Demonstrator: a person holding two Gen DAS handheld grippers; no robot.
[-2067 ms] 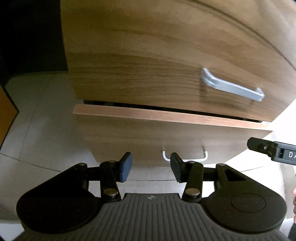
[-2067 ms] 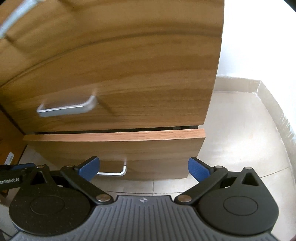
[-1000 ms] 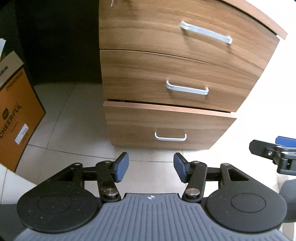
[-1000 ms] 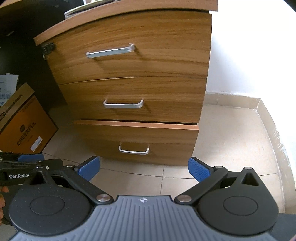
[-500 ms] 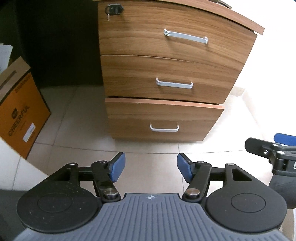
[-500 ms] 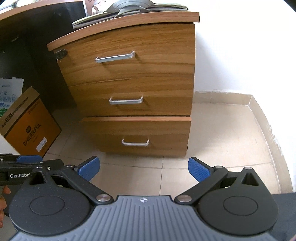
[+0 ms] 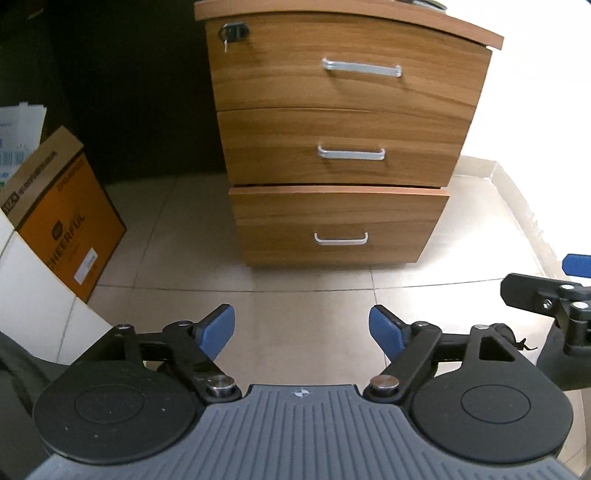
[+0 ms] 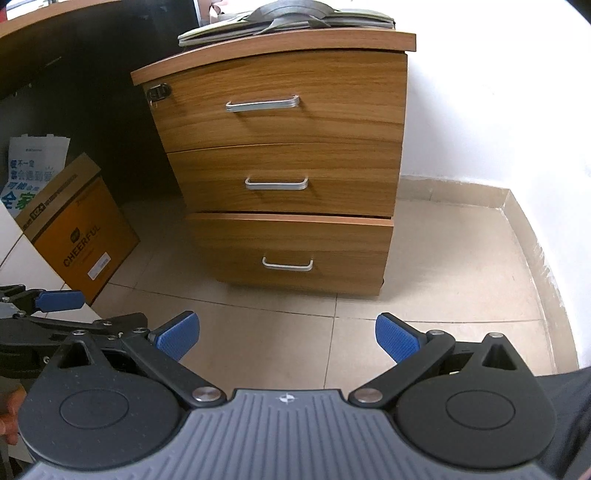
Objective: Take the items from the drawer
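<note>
A wooden three-drawer cabinet [image 7: 343, 122] stands on the tiled floor; it also shows in the right wrist view [image 8: 284, 155]. Its bottom drawer [image 7: 338, 225] [image 8: 291, 251] sticks out a little; the upper two are shut. Each drawer has a silver handle; the bottom handle [image 7: 340, 239] [image 8: 287, 264] is the nearest. No drawer contents are visible. My left gripper [image 7: 302, 328] is open and empty, well back from the cabinet above the floor. My right gripper [image 8: 287, 334] is open wide and empty, also well back. Each gripper shows at the edge of the other's view.
An orange cardboard box [image 7: 62, 218] [image 8: 79, 236] leans at the left beside a white panel. Folders and a dark bag [image 8: 284, 18] lie on the cabinet top. A white wall [image 8: 498, 110] is at the right, a dark desk recess at the left.
Both grippers have pulled back from the cabinet, so the whole cabinet is now in view. The left gripper's jaws have opened wider. The bottom drawer stays slightly out.
</note>
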